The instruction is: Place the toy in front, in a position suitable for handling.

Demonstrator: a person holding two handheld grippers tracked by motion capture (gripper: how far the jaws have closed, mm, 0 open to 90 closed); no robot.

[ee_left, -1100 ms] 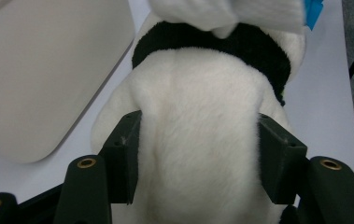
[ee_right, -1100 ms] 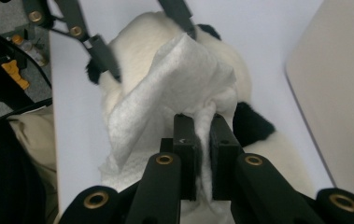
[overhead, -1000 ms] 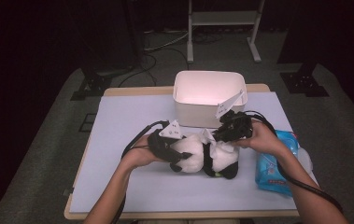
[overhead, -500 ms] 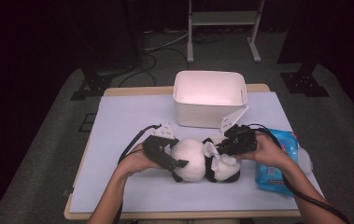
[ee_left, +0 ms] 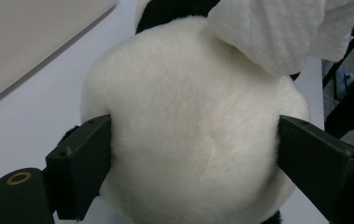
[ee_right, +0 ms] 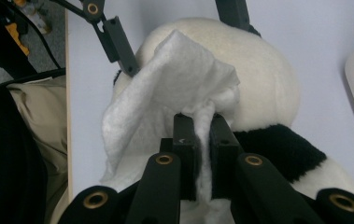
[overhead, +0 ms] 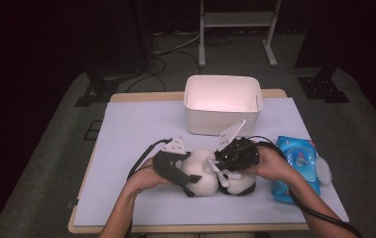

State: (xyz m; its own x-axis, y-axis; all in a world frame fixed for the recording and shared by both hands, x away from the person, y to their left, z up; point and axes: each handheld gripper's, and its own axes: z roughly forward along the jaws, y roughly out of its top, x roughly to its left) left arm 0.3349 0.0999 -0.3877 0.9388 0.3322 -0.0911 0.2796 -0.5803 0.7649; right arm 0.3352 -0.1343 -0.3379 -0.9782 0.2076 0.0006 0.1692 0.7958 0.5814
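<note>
A black-and-white plush panda lies on the pale mat near the front edge. My left gripper comes in from the left. Its jaws have just been opening wide and then closing a little. In the left gripper view they press on both sides of the panda's round white part. My right gripper is shut on a white wipe, which drapes over the top of the panda. A finger of the left gripper shows behind the wipe in the right gripper view.
A white bin stands at the back middle of the mat. A blue pack of wipes lies to the right of my right hand. The table's front edge is close below the panda.
Both hands have come down and toward the front edge with the panda. The left jaws have spread from a narrower hold to span the round white part. The wipe stays in the right jaws.
</note>
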